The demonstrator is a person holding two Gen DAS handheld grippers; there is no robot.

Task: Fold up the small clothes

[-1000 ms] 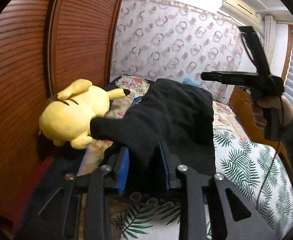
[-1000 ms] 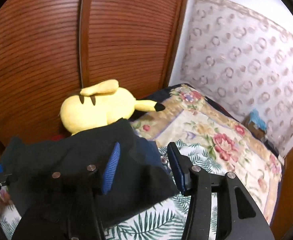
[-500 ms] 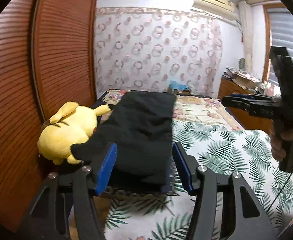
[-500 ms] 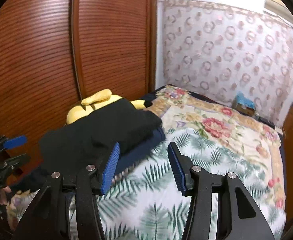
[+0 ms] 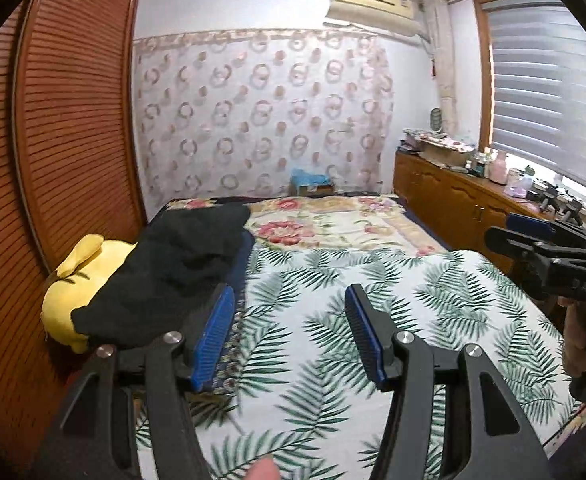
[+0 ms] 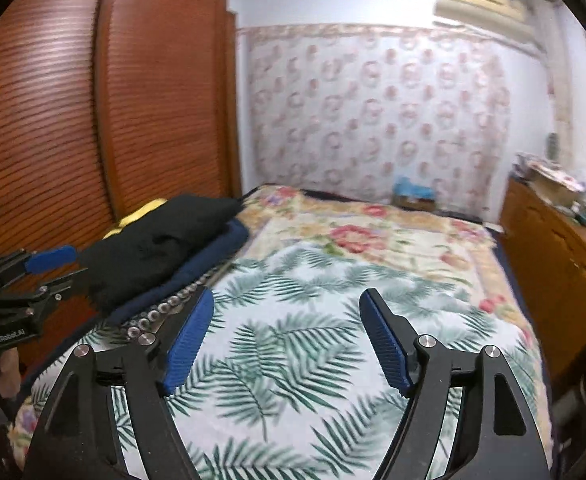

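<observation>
A folded black garment [image 5: 181, 264] lies on top of a folded navy garment [image 6: 197, 268] at the left edge of the bed, partly over a yellow plush toy [image 5: 77, 280]. It also shows in the right wrist view [image 6: 161, 240]. My left gripper [image 5: 289, 320] is open and empty, held above the leaf-print cover to the right of the pile. My right gripper [image 6: 287, 324] is open and empty, also back from the pile. The right gripper also shows at the right edge of the left wrist view [image 5: 533, 232].
The bed [image 5: 333, 280] has a leaf-print cover in front and a floral blanket [image 5: 333, 220] behind. A brown slatted wardrobe [image 5: 53, 140] stands on the left. A wooden sideboard [image 5: 473, 204] with clutter runs along the right under the window.
My left gripper let go of the black garment, opened and pulled back and to the right. The garment now rests on the navy pile. My right gripper also drew back from the pile.
</observation>
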